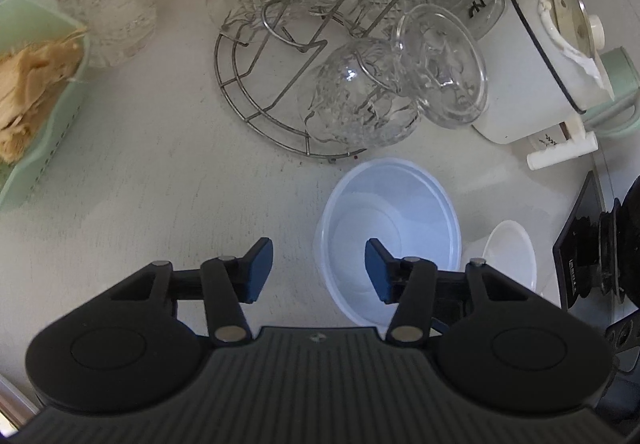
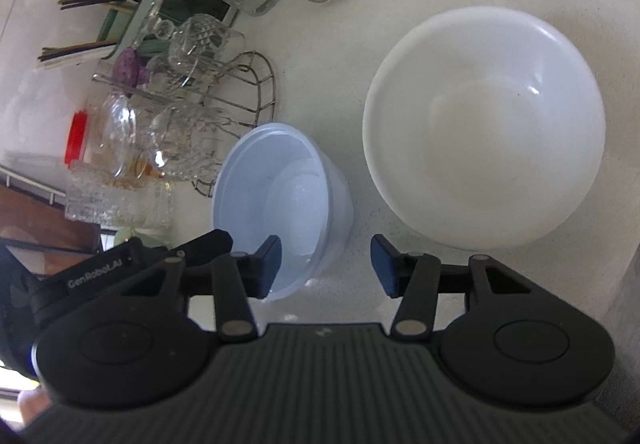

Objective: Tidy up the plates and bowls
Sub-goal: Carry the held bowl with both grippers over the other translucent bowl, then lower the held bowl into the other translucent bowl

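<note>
both claws stand released: left gripper (image 1: 319, 270) straddles the near rim of the translucent plastic bowl (image 1: 390, 232), right gripper (image 2: 325, 264) hovers between it and the white bowl (image 2: 484, 124) on the right. plastic bowl: judged light, flexible, slippery; pinch its rim wall.

On the counter (image 2: 320, 56) two bowls stand side by side but apart: the plastic bowl (image 2: 280, 200) to the left, the bigger bowl (image 2: 484, 124) to the right. Behind the plastic bowl, very close to its far rim, stands the wire rack (image 1: 256, 84) with glasses (image 1: 440, 64) hanging on it. The kettle (image 1: 548, 56) stands right of the rack, the tray (image 1: 36, 100) well to its left.
</note>
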The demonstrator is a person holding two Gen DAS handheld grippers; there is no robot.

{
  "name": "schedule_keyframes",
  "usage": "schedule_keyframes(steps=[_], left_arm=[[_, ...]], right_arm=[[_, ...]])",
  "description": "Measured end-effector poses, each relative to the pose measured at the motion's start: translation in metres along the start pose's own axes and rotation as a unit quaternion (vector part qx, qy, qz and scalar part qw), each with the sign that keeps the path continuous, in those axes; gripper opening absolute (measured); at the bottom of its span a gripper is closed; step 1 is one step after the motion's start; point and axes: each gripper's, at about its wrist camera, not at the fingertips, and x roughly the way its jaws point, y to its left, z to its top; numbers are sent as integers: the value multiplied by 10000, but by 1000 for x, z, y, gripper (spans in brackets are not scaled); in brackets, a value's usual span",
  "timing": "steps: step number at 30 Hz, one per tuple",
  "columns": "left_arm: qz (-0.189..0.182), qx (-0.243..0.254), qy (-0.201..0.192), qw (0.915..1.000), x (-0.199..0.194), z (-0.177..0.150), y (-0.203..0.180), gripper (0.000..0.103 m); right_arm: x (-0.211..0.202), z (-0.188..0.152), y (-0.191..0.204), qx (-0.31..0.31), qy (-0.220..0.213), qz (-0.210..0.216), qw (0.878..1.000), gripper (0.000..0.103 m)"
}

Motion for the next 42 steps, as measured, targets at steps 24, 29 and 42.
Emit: schedule_keyframes(steps=[24,29,42], left_arm=[[-315,33,-8,9995,-9,-1,8,11],[-339,71,-72,9994,-21,-8,7,11],[-513,47,-276,9983,-66,-25,-2,11]], right_arm=[[0,-2,6,-213,-119,-234,9994,16],[-7,-6,8,-290,-119,-149,9994,16],[-40,-12,20,-617,-231,19,9978,16]])
